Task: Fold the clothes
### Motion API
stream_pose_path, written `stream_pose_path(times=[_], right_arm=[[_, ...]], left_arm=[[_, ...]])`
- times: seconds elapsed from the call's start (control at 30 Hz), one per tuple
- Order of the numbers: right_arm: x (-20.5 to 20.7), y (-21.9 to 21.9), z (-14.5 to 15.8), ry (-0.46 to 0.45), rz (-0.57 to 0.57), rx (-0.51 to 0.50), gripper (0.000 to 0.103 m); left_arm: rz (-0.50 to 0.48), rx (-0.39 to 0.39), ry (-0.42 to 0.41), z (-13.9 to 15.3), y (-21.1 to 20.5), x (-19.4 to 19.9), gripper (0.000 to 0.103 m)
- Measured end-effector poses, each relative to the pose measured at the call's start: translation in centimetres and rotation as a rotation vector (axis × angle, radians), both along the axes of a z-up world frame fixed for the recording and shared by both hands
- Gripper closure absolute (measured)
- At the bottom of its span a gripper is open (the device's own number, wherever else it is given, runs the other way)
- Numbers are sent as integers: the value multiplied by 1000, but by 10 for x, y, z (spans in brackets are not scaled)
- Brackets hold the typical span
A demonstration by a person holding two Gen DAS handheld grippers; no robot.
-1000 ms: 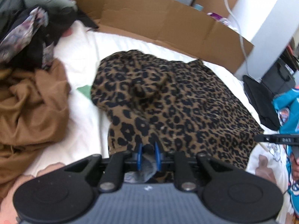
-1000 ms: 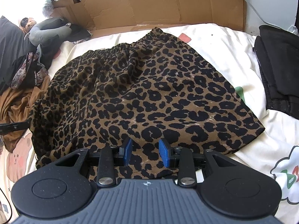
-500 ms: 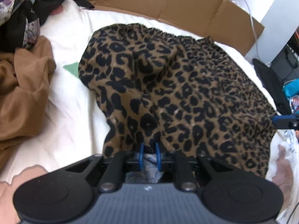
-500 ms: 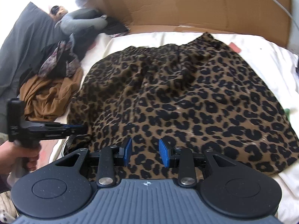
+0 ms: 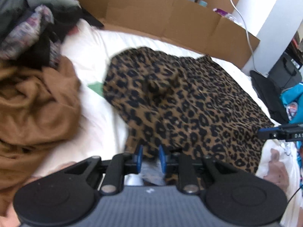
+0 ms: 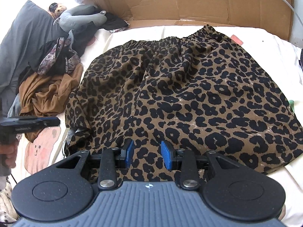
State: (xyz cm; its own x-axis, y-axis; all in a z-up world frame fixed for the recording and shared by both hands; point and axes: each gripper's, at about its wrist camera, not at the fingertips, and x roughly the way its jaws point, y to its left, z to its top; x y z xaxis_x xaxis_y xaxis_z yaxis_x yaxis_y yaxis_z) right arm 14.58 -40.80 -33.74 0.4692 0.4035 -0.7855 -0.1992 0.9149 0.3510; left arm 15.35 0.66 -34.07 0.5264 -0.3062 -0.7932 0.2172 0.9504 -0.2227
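While your right gripper [image 6: 147, 156] hovers low over the near hem of the leopard-print skirt [image 6: 189, 98], its blue pads stand well apart with printed cloth showing between them and nothing pinched, so it reads as open and ready, not holding. Your left gripper [image 5: 151, 158] sits at the skirt's other near corner with its pads drawn closer together; some pale lining and printed cloth lie in the narrow gap, but the view is blurred and I cannot tell whether the pads actually clamp the fabric or have just let it go. Both tools are stationed at the hem because that is the edge you would carry up toward the waist for a first fold. The skirt itself lies spread on the white bedsheet [image 6: 274, 53], hem toward you and gathered elastic waistband [image 6: 170, 39] at the far side, mostly flat with a few ridges running down its middle and a small turned-under bit at the left near corner, which probably wants smoothing before folding. Just left of the skirt, a heap of brown cloth [image 6: 47, 94] with a dark patterned garment [image 6: 62, 60] on top waits its turn, kept off the working area. Beyond the waistband, flattened cardboard [image 6: 198, 3] stands along the bed's far edge.
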Motion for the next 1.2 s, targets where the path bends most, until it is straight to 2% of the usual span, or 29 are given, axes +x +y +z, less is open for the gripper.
stream_pose_path(times=[0.13,0.2,0.5,0.63,0.77,0.8,0.83,0.97,1.2], right_arm=[[-1,0,-2,7,0,-2,64],[-1,0,-2,8,4,-4,64],[-3,1,-4,18,6,-5,64],[-5,2,-7,28,13,-4,64],[-8,3,-10,40,14,-2,64],[-8,3,-11,42,15,-1,64],[-9,3,-11,43,16,-1,64],[-12,2,-12,48,12,0,64],[-15,-3,-18,63,13,-19,64]], left_arm=[[82,-31,17,-2,14,7,57],[105,-60,33,-8,14,12,51],[172,-134,60,-39,18,26,47],[219,-229,91,-51,23,27,47],[248,-280,111,-54,21,30,53],[253,-287,117,-54,20,31,67],[256,-288,133,-54,20,31,93],[310,-310,203,-47,31,27,95],[267,-229,229,-14,56,26,95]])
